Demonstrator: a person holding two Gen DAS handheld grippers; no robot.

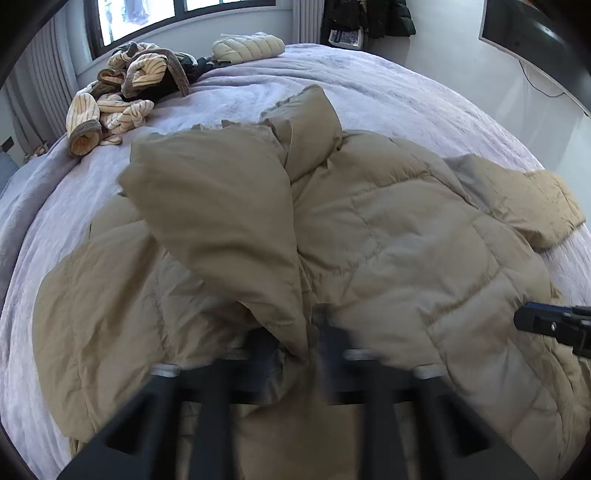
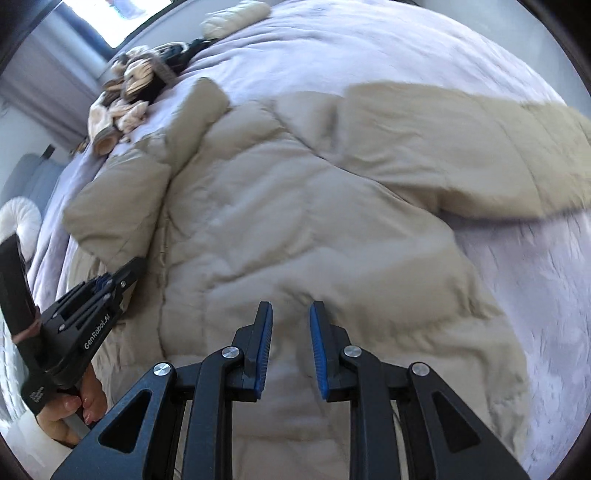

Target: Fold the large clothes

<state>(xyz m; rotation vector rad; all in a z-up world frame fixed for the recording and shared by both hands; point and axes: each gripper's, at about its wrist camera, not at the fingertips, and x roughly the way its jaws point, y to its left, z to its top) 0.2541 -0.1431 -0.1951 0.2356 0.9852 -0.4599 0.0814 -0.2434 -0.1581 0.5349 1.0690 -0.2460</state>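
Lilac fleece covered the bed (image 1: 388, 88) under a window (image 1: 147, 18). My left gripper (image 1: 299, 350) pinched a lifted fold of the tan puffer jacket (image 1: 388, 229) spread across the bed's near half; my right gripper (image 2: 290, 332) hovered over it, fingers parted. A striped garment heap (image 1: 122, 96) lay at the far left edge.

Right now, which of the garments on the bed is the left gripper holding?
The large tan puffer jacket; the left gripper pinches its lifted fold. The striped clothes and cream quilted jacket lie untouched near the window.
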